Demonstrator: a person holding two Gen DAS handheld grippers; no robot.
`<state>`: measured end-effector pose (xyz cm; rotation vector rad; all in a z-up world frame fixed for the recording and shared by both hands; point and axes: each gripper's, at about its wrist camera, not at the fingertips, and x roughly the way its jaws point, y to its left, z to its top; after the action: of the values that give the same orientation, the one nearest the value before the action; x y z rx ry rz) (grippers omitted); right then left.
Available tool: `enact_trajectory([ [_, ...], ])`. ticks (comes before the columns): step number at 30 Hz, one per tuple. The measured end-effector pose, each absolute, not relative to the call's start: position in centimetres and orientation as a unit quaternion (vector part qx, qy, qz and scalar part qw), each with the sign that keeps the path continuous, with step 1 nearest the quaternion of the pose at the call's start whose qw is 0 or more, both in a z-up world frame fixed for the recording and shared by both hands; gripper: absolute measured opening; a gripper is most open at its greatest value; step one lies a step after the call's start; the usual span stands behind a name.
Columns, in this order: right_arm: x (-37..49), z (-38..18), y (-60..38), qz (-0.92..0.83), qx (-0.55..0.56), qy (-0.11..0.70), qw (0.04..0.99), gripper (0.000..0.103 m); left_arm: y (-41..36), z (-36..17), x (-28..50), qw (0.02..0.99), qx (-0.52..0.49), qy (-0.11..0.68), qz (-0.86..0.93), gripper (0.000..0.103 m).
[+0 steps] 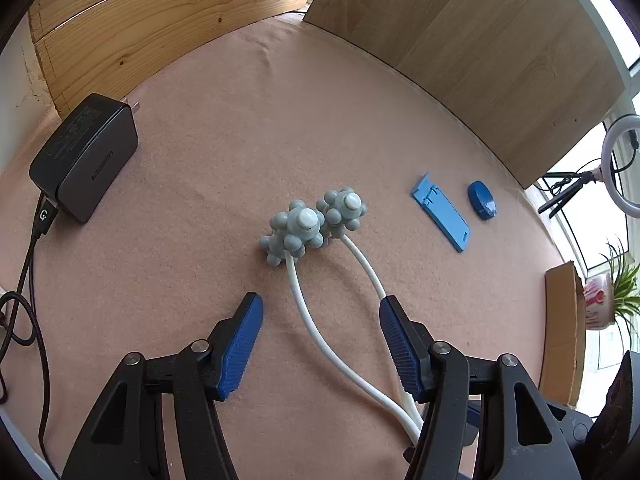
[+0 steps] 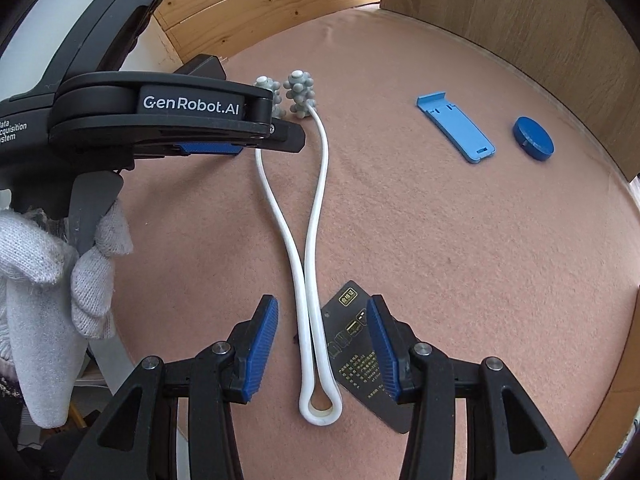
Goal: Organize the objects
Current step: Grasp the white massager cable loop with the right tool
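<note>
A massager lies on the pink felt table [image 1: 208, 92]. It has two grey knobbly balls [image 1: 296, 234] on a white looped handle [image 2: 316, 360]. My left gripper [image 1: 320, 302] is open and points down just short of the balls. One white arm runs between its fingers and the other passes under the right fingertip [image 1: 390, 308]. My right gripper [image 2: 320, 304] is open and astride the handle's closed loop, with its pads clear of the loop on both sides. A black printed tag [image 2: 352, 344] lies under its right finger. In the right wrist view a gloved hand [image 2: 52, 256] holds the left gripper [image 2: 280, 142].
A black charger [image 1: 84, 156] with its cable [image 1: 36, 248] sits at the left. A blue flat stand [image 1: 440, 212] and a blue round cap [image 1: 482, 200] lie to the right. Wooden panels [image 1: 460, 52] wall the back, and a cardboard box [image 1: 560, 332] stands at the right edge.
</note>
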<state>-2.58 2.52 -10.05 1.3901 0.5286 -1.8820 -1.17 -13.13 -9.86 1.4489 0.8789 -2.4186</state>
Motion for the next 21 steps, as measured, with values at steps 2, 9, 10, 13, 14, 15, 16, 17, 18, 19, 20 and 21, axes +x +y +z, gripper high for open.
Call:
enact_trajectory([
  [2,-2.6,-10.2,2.3,-0.731,0.54,0.209,0.361,0.042,-13.1,-9.9,-1.3,0.092,0.488,0.296,-0.816,0.056],
  [9,-2.5,-10.9,1.6,-0.727,0.543,0.222,0.357,0.032,-12.8,-10.2,-1.8,0.081,0.49,0.289,-0.818,0.031],
  [10,-2.3,-10.9,1.5,-0.729,0.539,0.227,0.355,0.028,-12.8,-10.2,-1.9,0.08,0.491,0.29,-0.818,0.027],
  [13,-2.2,-10.9,1.4,-0.73,0.535,0.231,0.356,0.017,-12.9,-10.2,-2.0,0.076,0.492,0.291,-0.817,0.025],
  [14,-2.2,-10.8,1.4,-0.73,0.536,0.229,0.356,0.014,-12.8,-10.2,-2.0,0.075,0.493,0.29,-0.817,0.022],
  [15,-2.1,-10.8,1.5,-0.732,0.535,0.228,0.355,0.013,-12.7,-10.2,-2.1,0.072,0.494,0.289,-0.817,0.021],
  [16,-2.1,-10.8,1.5,-0.733,0.535,0.227,0.354,0.013,-12.6,-10.2,-2.1,0.07,0.495,0.288,-0.817,0.017],
  [17,-2.1,-10.8,1.6,-0.734,0.534,0.227,0.353,0.013,-12.5,-10.2,-2.2,0.07,0.495,0.288,-0.817,0.014],
  [18,-2.0,-10.7,1.7,-0.735,0.532,0.227,0.353,0.013,-12.4,-10.2,-2.2,0.07,0.494,0.288,-0.818,0.014],
  [19,-2.0,-10.6,1.8,-0.737,0.531,0.226,0.352,0.013,-12.3,-10.1,-2.2,0.069,0.493,0.288,-0.818,0.014],
  [20,-2.0,-10.5,1.9,-0.739,0.529,0.223,0.352,0.013,-12.2,-10.0,-2.3,0.067,0.492,0.288,-0.819,0.014],
  [21,-1.9,-10.4,2.1,-0.741,0.528,0.222,0.351,0.013,-12.0,-10.0,-2.4,0.065,0.492,0.287,-0.82,0.014],
])
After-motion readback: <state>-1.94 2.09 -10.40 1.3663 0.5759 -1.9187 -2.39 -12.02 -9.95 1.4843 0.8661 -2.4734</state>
